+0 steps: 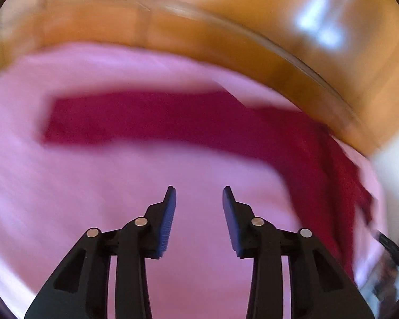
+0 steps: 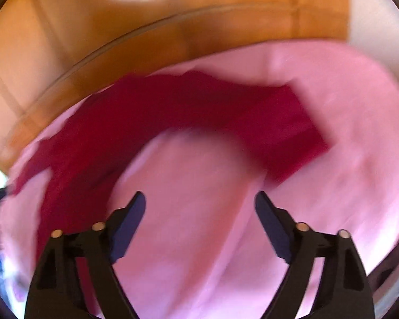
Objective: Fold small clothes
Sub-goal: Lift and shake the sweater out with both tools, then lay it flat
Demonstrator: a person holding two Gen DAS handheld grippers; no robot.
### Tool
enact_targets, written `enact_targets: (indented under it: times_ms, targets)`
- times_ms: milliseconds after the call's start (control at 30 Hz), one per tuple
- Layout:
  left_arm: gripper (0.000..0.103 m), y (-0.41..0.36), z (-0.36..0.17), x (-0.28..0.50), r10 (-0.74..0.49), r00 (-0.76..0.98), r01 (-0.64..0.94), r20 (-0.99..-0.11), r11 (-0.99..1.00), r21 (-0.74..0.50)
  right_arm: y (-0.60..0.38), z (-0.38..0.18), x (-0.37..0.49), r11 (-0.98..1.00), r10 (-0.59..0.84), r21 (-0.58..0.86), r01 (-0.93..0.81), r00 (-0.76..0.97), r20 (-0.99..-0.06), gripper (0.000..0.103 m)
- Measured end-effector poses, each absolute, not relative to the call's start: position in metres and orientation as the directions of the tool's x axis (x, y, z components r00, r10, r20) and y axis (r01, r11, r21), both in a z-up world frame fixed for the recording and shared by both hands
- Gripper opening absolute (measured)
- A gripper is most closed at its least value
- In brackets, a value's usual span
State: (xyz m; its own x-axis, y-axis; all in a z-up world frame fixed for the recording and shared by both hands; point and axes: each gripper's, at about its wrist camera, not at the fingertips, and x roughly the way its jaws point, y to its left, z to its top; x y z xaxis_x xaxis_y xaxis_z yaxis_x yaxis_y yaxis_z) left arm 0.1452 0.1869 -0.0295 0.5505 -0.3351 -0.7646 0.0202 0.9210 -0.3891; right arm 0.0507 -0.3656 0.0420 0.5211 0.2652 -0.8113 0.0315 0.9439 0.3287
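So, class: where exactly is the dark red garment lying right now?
The dark red garment lies spread on the pink sheet, ahead of both open grippers and touching neither; it runs toward the wooden floor edge, right in the left wrist view, left in the right.

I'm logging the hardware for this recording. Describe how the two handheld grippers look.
Both look alike. The left gripper and the right gripper each have a matte black plastic frame with triangular cut-outs and two round silver pins per side. Their fingers are flat dark blue pads, finely ribbed on the left pair. No cables, markings, hands or sleeves are visible.
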Motion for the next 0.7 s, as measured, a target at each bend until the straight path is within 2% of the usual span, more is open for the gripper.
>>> enact_targets:
  times_ms: [67,133,300,333,400,433,467,533,567,700]
  targets:
    - [0.035,0.149,-0.043,0.122,-0.483,0.489,0.12,-0.727,0.862,-0.493,-0.339,0.034,0.034,0.905,0.384,0.425,-0.023,0.472,-0.793,0.065]
    - [0.035,0.122,-0.053,0.107,-0.599,0.427,0.189,-0.677,0.791,-0.581,-0.312,0.026,0.021,0.869,0.47,0.49,-0.065,0.416,-0.778,0.059]
    - [0.035,0.071,-0.077,0.09,-0.709,0.332,0.233,-0.621,0.7,-0.675,-0.27,0.0,0.015,0.841,0.533,0.532,-0.102,0.328,-0.78,0.055]
    - [0.035,0.067,-0.082,0.093,-0.725,0.321,0.222,-0.61,0.684,-0.695,-0.265,-0.005,0.014,0.84,0.535,0.534,-0.101,0.328,-0.779,0.051]
    - [0.034,0.055,-0.088,0.096,-0.723,0.322,0.2,-0.611,0.683,-0.703,-0.261,-0.006,0.012,0.829,0.551,0.546,-0.118,0.329,-0.766,0.031]
    - [0.029,0.052,-0.089,0.096,-0.725,0.322,0.203,-0.608,0.681,-0.704,-0.257,-0.003,0.01,0.829,0.553,0.544,-0.129,0.328,-0.766,0.012]
    - [0.018,0.048,-0.089,0.097,-0.726,0.322,0.211,-0.607,0.68,-0.702,-0.254,0.001,0.009,0.841,0.537,0.523,-0.139,0.336,-0.774,0.011]
    - [0.012,0.044,-0.08,0.092,-0.71,0.35,0.234,-0.61,0.697,-0.677,-0.25,0.014,0.006,0.864,0.503,0.469,-0.183,0.362,-0.785,0.01]
    - [0.002,0.047,-0.078,0.092,-0.708,0.365,0.242,-0.604,0.699,-0.673,-0.249,0.023,0.003,0.869,0.494,0.451,-0.201,0.38,-0.782,0.01]
    - [0.002,0.082,-0.028,0.069,-0.696,0.467,0.283,-0.545,0.702,-0.654,-0.276,0.089,-0.01,0.888,0.459,0.38,-0.257,0.51,-0.728,0.01]
